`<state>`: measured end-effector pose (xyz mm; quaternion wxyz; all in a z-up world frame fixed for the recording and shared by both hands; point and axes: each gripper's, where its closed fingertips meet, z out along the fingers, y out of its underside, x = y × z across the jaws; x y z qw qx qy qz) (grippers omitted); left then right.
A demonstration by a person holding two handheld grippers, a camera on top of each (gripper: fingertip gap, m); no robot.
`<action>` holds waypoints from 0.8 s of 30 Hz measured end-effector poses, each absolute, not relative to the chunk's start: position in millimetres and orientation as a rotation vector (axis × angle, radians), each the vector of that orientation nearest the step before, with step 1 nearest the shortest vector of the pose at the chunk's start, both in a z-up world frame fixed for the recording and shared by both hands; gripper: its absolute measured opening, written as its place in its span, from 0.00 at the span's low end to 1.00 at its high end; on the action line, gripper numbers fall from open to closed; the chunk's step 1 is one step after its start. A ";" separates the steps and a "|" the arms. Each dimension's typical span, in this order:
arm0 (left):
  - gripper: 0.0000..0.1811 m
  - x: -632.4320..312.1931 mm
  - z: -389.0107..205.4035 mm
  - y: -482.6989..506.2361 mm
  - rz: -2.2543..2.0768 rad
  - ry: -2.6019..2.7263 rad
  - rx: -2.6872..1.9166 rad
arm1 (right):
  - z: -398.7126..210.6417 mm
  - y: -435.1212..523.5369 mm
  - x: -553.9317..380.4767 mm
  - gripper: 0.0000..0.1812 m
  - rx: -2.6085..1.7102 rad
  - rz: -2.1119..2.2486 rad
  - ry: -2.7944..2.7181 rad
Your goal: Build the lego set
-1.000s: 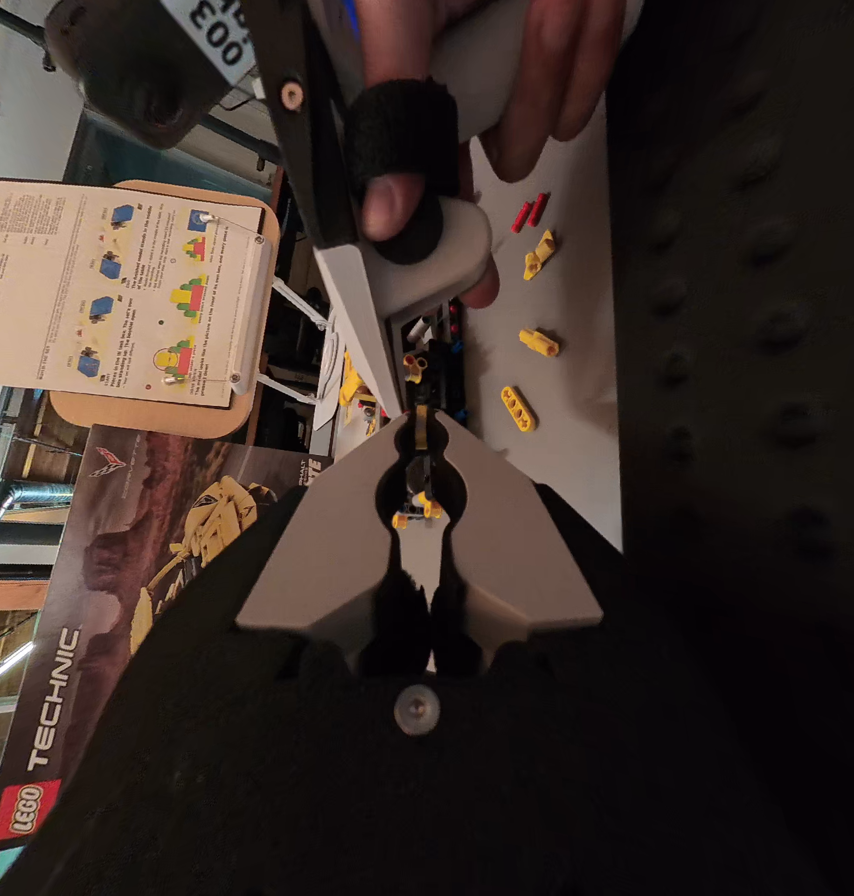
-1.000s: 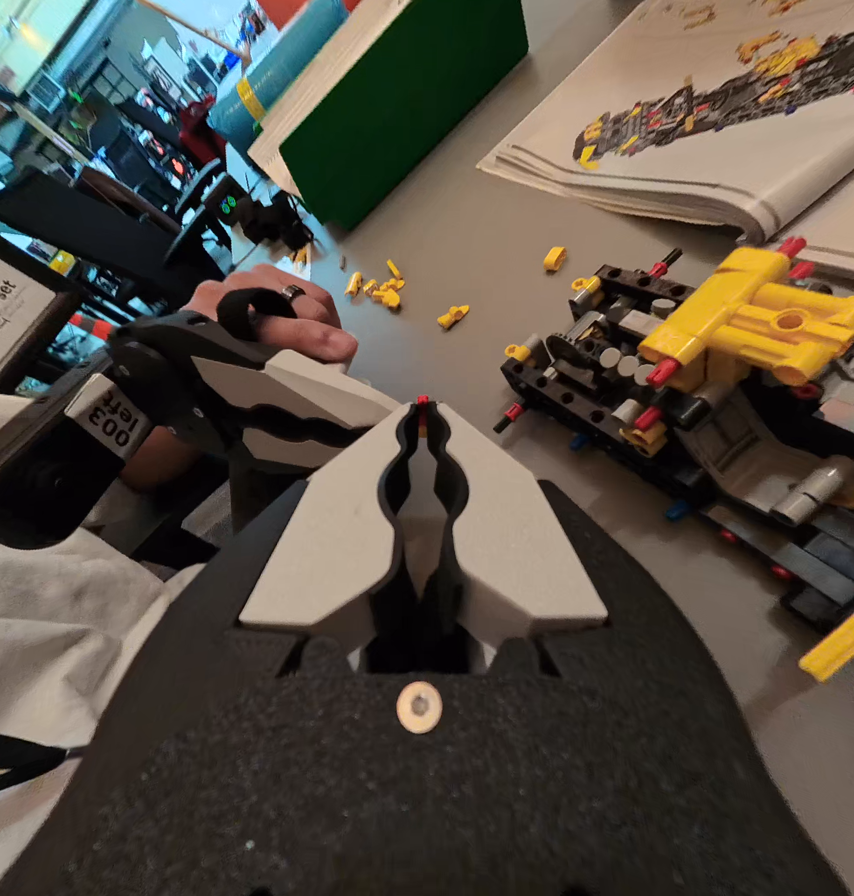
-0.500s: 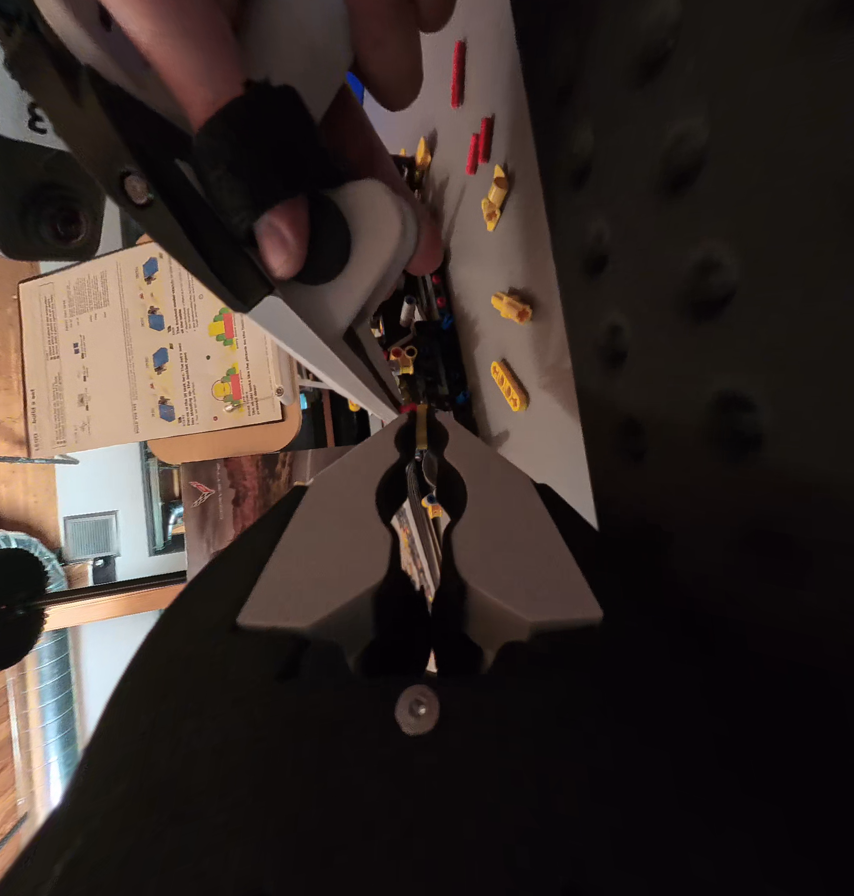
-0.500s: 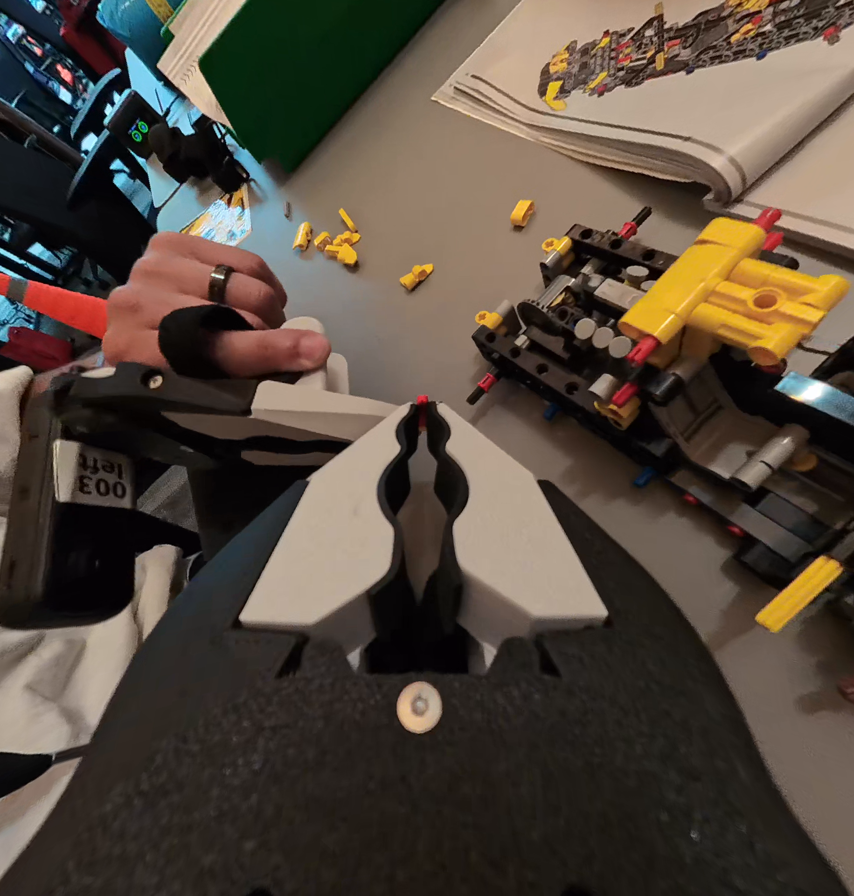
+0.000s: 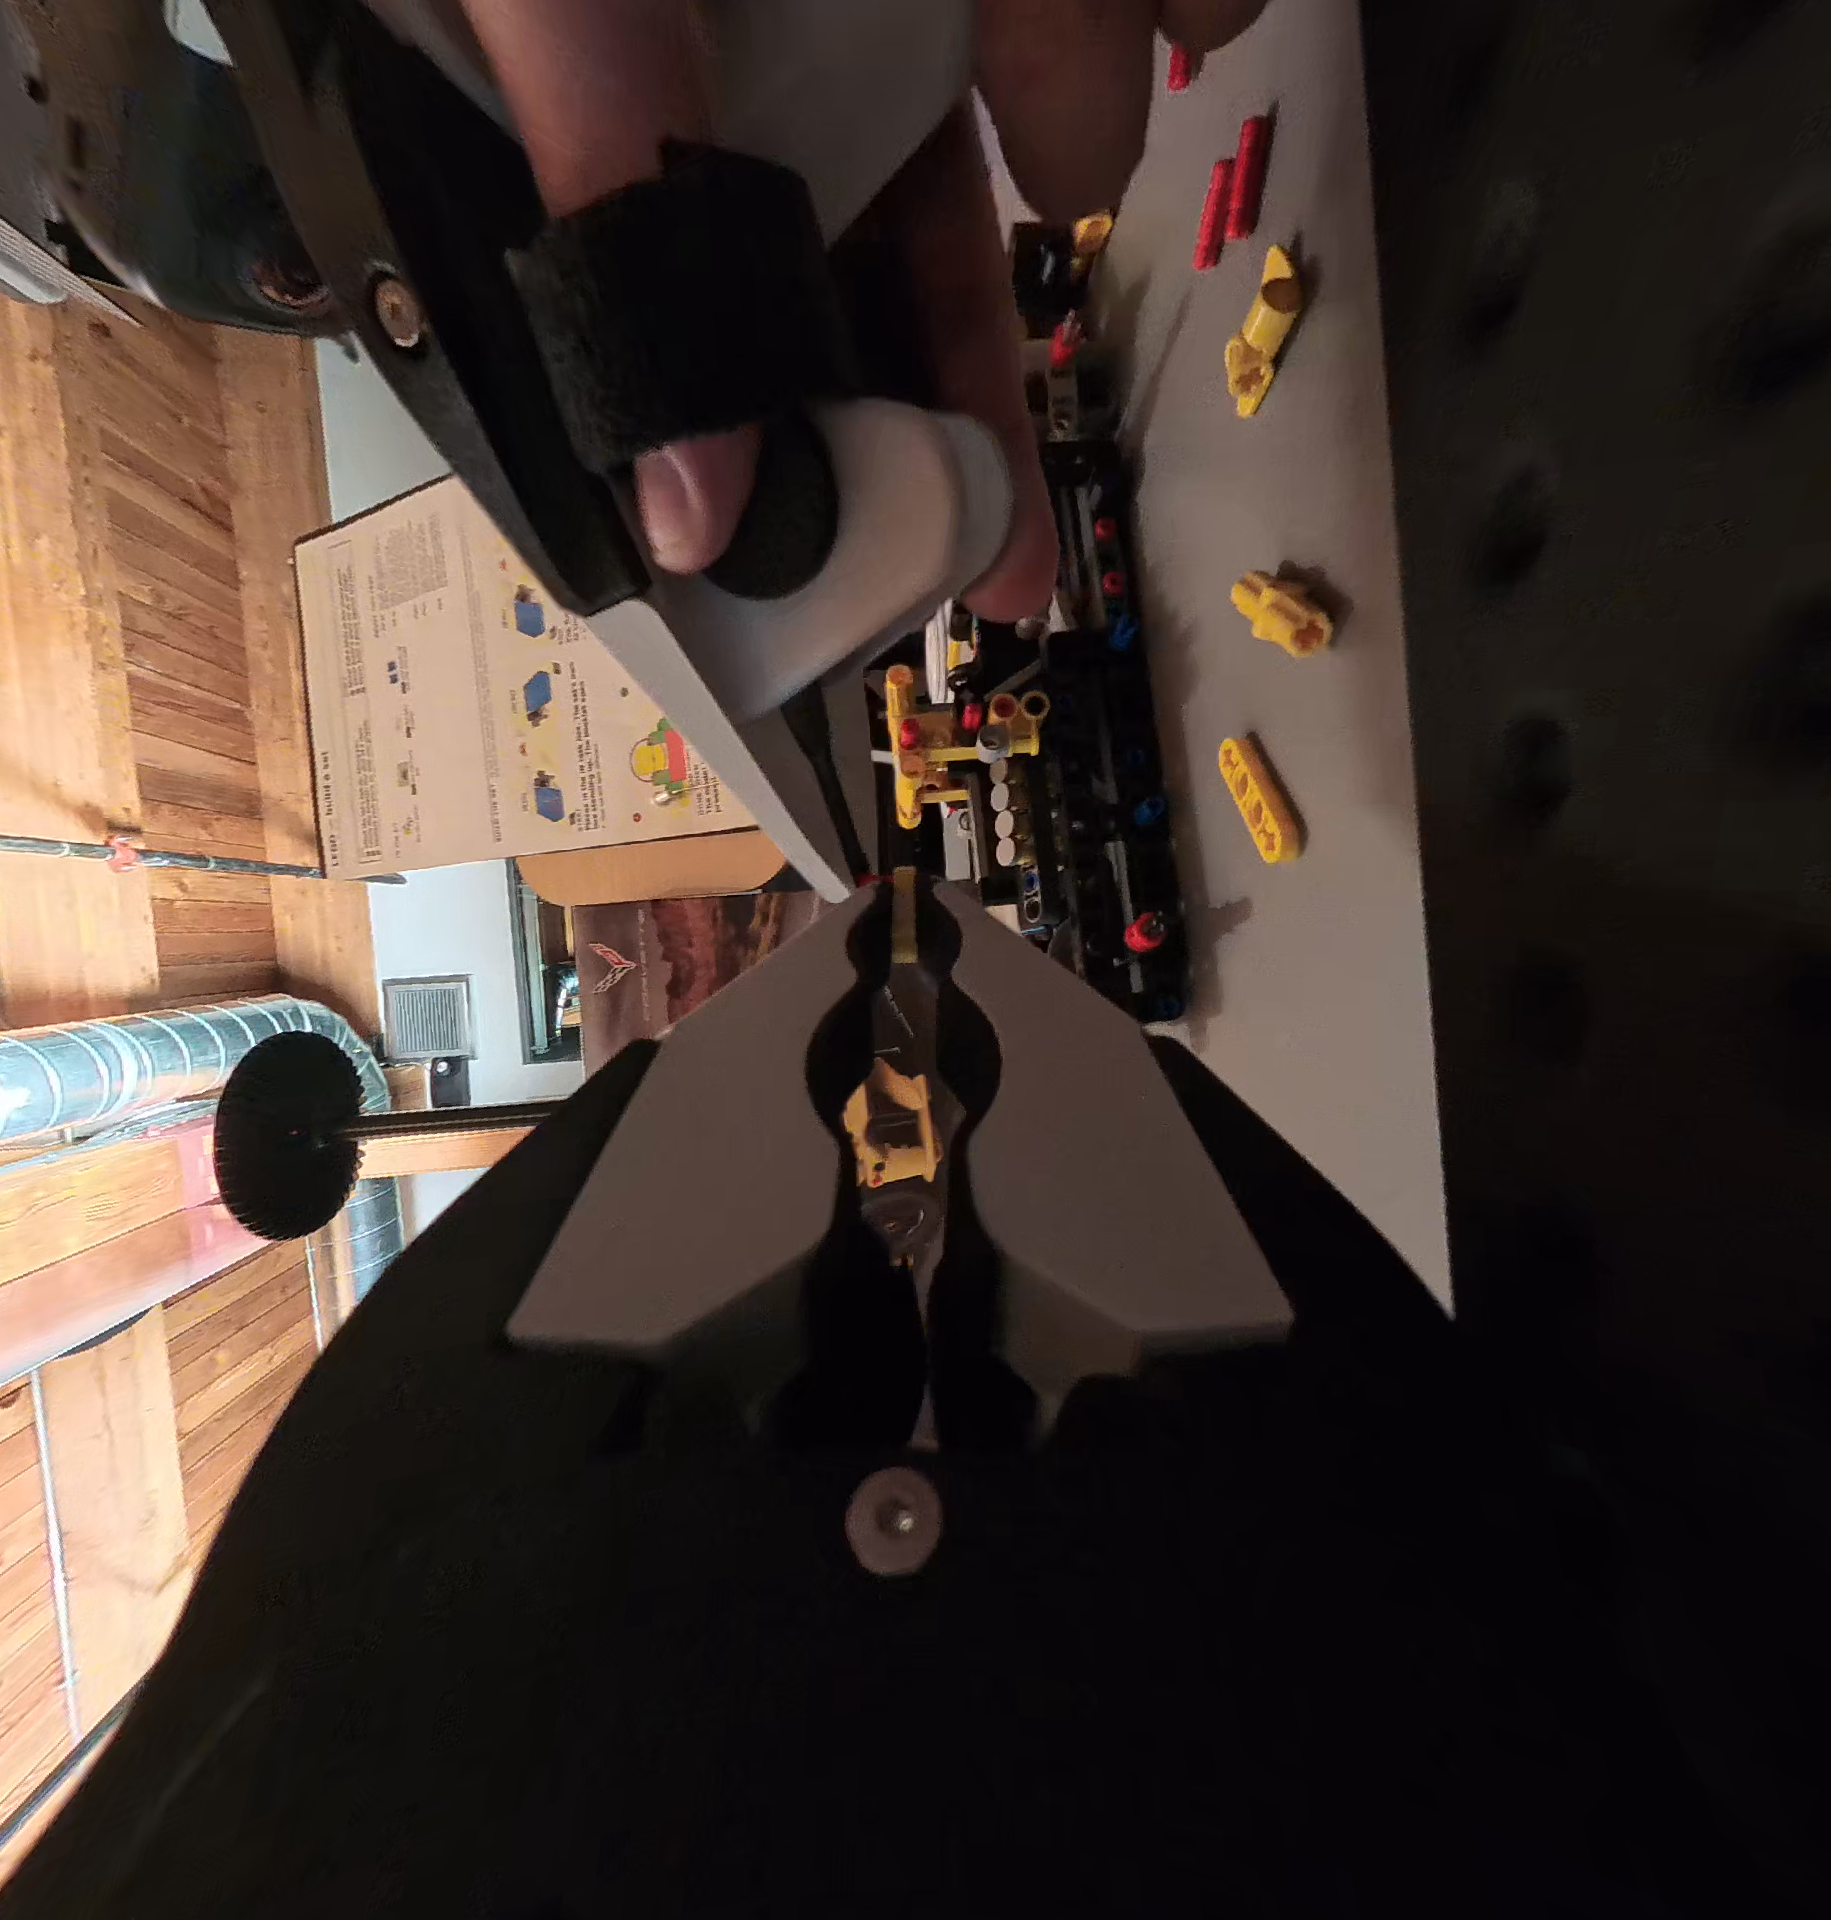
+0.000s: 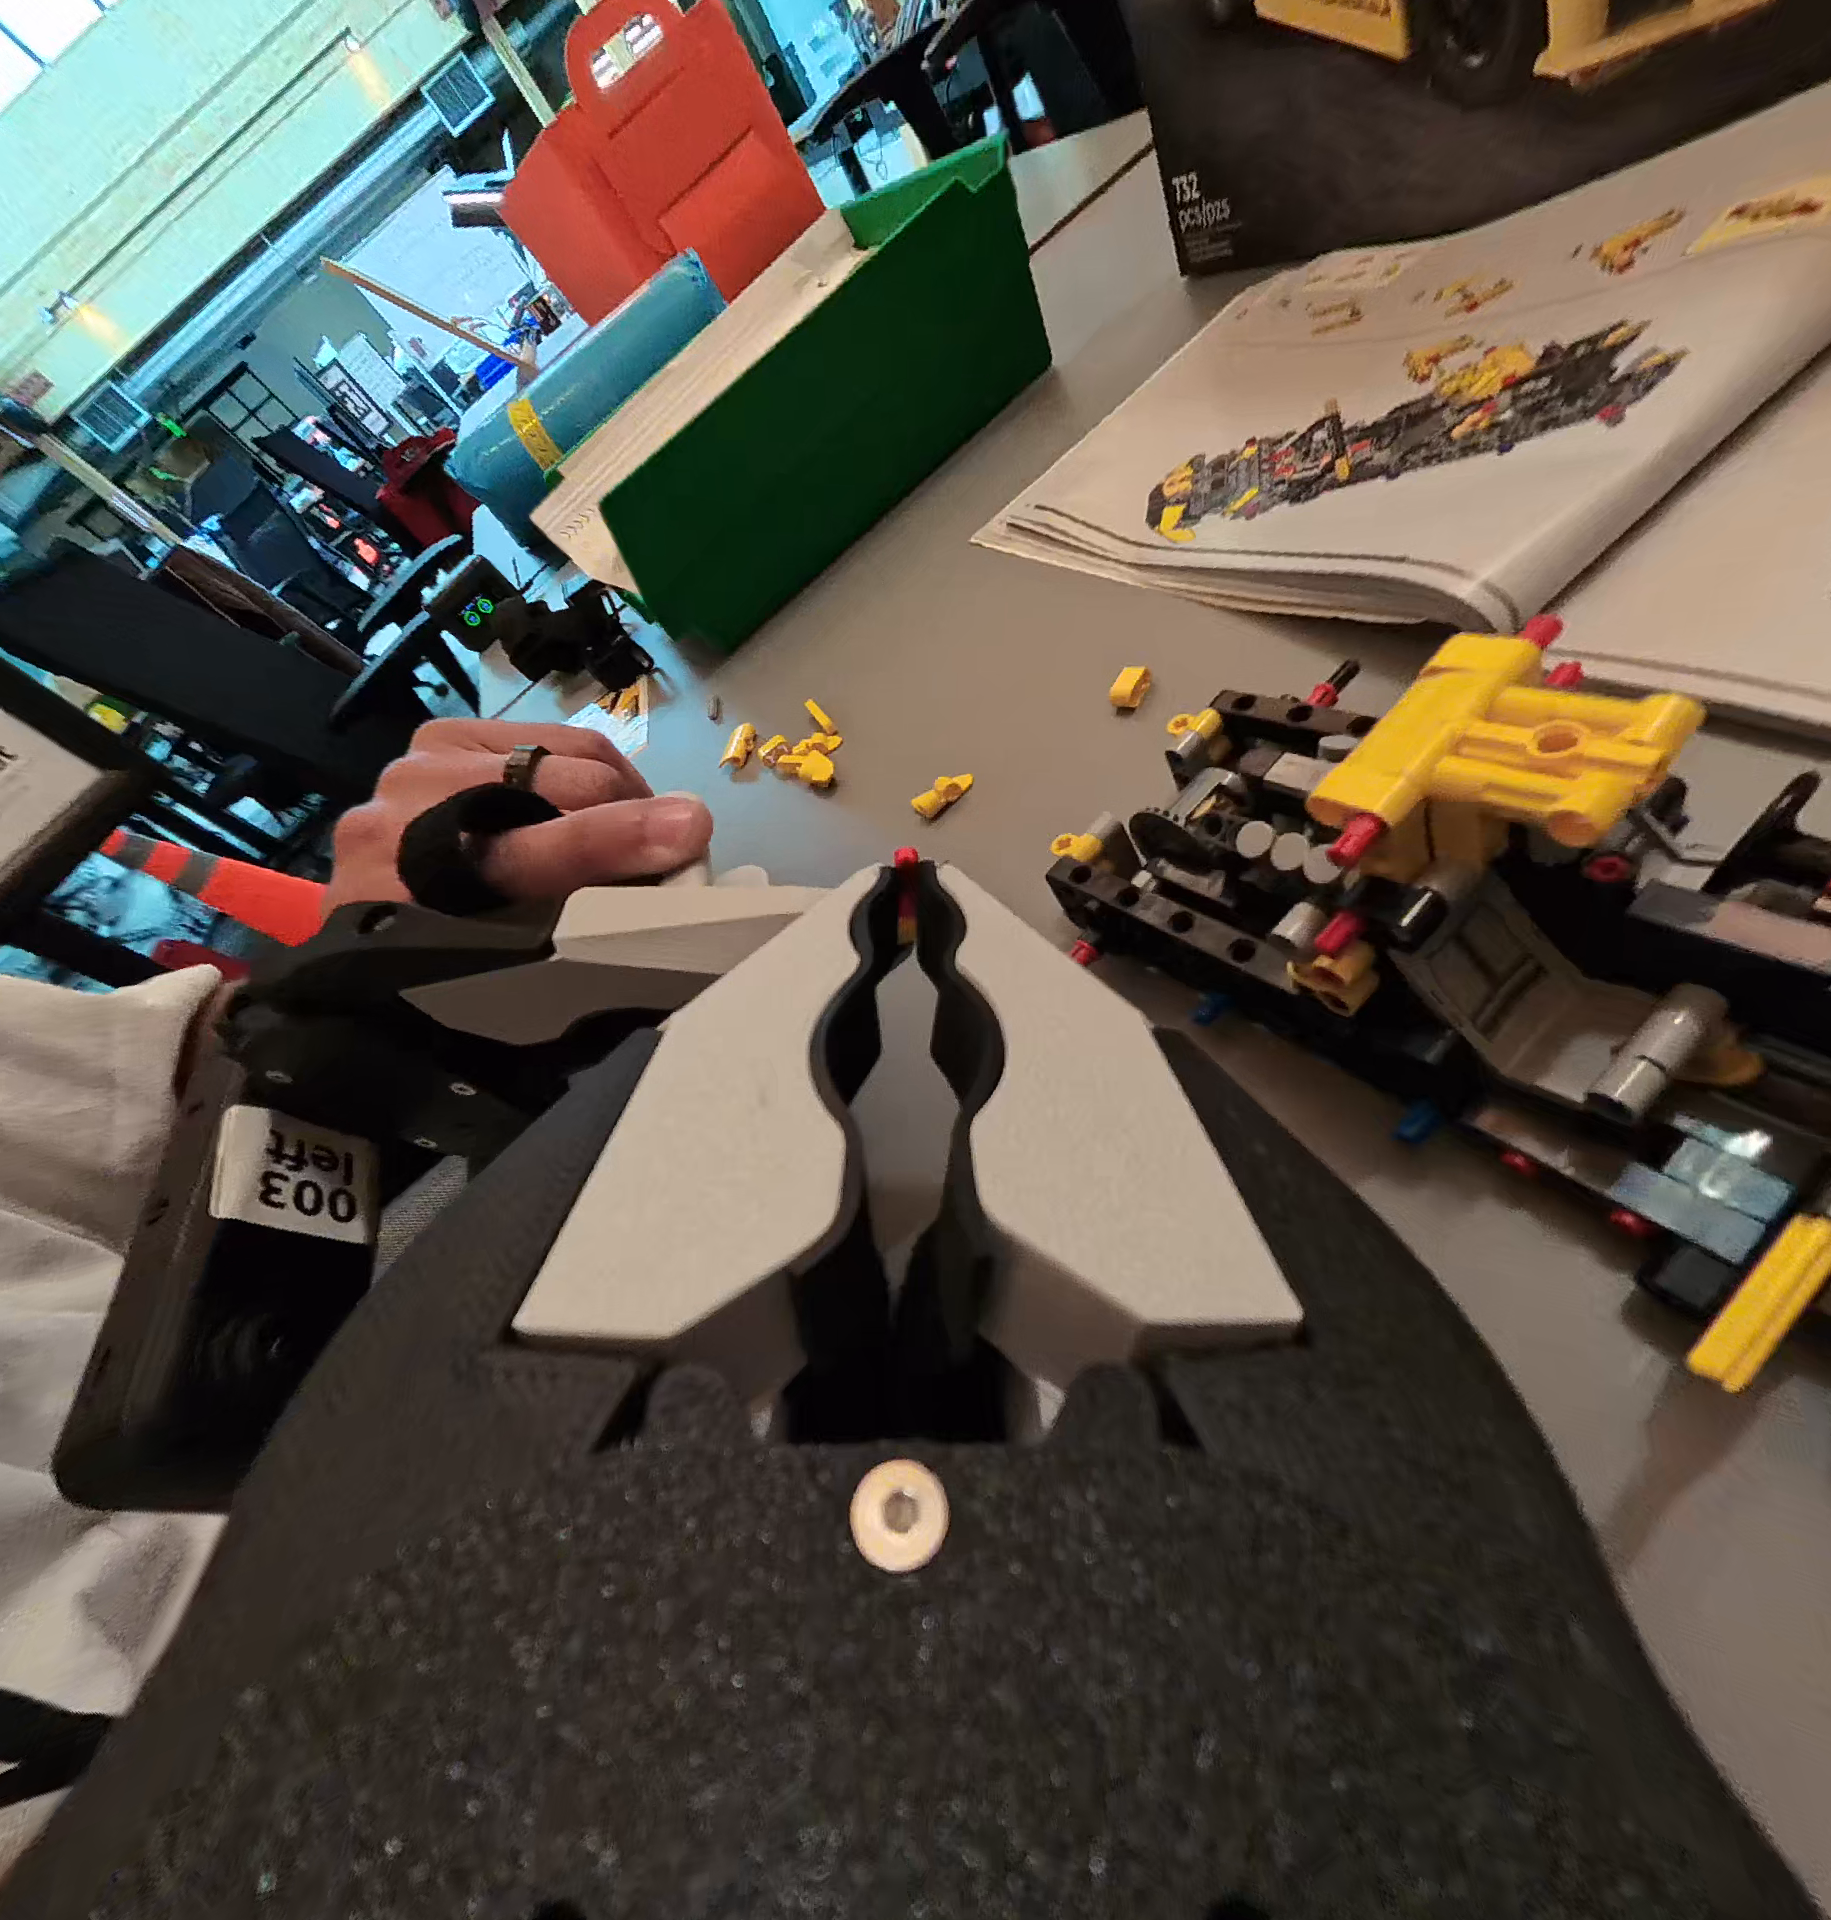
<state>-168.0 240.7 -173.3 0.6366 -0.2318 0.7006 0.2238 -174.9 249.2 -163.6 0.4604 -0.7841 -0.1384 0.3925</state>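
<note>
Left wrist view: my left gripper (image 5: 903,896) is closed on a small yellow piece (image 5: 903,925), its long axis along my fingers. My right gripper's tip (image 5: 838,883) touches just beside it.

Right wrist view: my right gripper (image 6: 905,873) pinches a red pin (image 6: 905,858), pointing forward. The car chassis (image 6: 1410,935) lies on the table (image 6: 942,644) to the right, nearer this claw.

Your left wrist view is dim, its right side nearly black, and the near hand (image 5: 786,312) is blurred. Your right wrist view is bright, daylit from far windows (image 6: 17,62), edges bowed.
</note>
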 end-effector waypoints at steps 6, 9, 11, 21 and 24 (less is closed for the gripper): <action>0.02 -168.5 -159.2 237.1 0.562 1.529 -0.478 | -149.1 244.5 -175.7 0.01 -1.814 0.830 -0.452; 0.02 -169.0 -151.0 235.1 0.579 1.489 -0.457 | -139.7 241.6 -176.7 0.01 -1.721 0.673 -0.565; 0.02 -169.9 -149.4 234.9 0.593 1.480 -0.446 | -137.9 240.9 -178.2 0.01 -1.689 0.585 -0.615; 0.02 -171.5 -145.9 238.5 0.640 1.459 -0.436 | -134.9 244.5 -178.9 0.02 -1.729 0.499 -0.487; 0.02 -172.4 -143.9 236.8 0.608 1.452 -0.439 | -132.5 242.8 -180.5 0.02 -1.707 0.495 -0.488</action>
